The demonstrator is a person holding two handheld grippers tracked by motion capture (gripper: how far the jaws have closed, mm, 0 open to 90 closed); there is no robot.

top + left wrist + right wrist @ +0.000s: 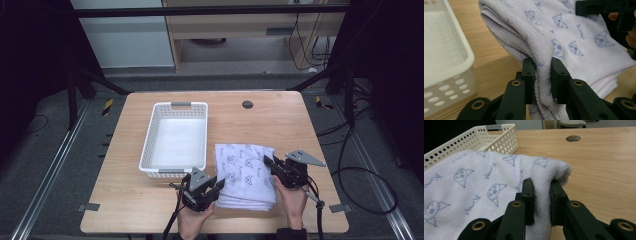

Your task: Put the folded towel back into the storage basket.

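1. black jaws of the left claw (pixel 542 82) are pressed together on a bunched fold of the towel (pixel 564 40), the cloth squeezed between them and spilling below.
2. jaws of the right claw (pixel 541 201) likewise pinch a rolled edge of the towel on its far side, near the bare table (pixel 599 165).
3. from above, the left claw (pixel 202 190) sits at the towel's near-left corner and the right claw (pixel 285 170) at its right edge, a hand (pixel 292 200) behind each.
4. the towel (pixel 245 175) lies on the table (pixel 280 120), just right of the white basket (pixel 172 105), which looks empty.
5. risk: each grip seems to catch several layers unevenly; if the claws lift, inner folds could slide out and the stack would sag or fall open.
6. risk: pulling the claws apart too hard could drag the towel flat or tear it out of one pinch.
7. risk: swinging left, a hanging edge could snag the basket rim and tip it.
8. the towel is white, plush, folded in layers, printed with small blue cat faces and script; edges show stitched hems.
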